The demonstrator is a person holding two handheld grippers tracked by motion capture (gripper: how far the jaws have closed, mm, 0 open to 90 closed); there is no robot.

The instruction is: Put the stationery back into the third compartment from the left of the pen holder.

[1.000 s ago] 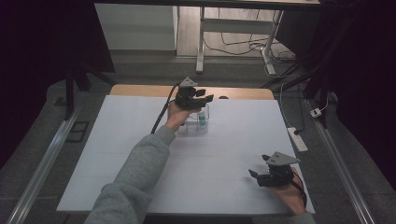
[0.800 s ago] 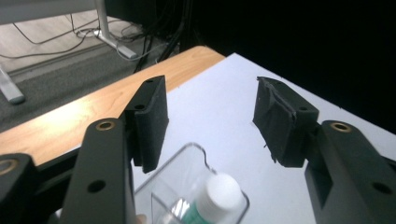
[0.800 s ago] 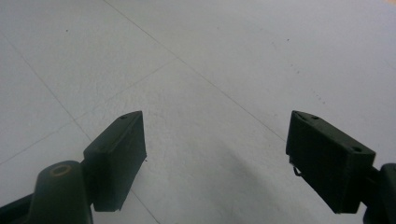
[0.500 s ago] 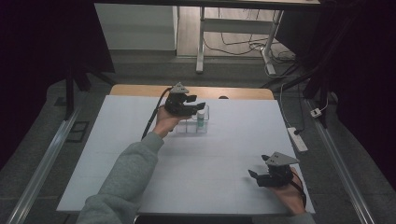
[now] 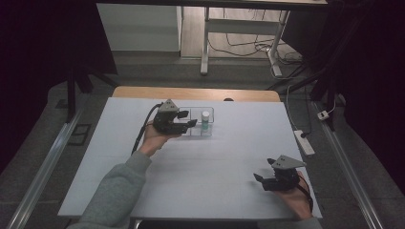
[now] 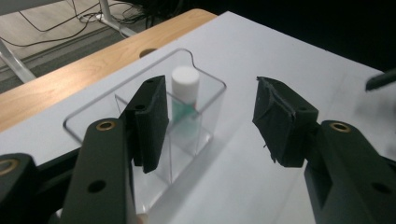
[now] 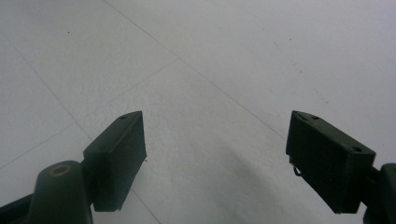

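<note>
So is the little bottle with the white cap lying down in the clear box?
No, the bottle stands upright in one compartment of the clear box, white cap on top.

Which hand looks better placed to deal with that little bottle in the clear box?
Probably the left: the left gripper is open beside the clear box holding the bottle. The right gripper sits far off, near the table's front edge.

Dim room, dark surround, evenly lit white table [image 5: 191, 167], soft shadows, close tongs blurred

Overhead camera and tongs cameras share the white table [image 5: 219, 162].
</note>
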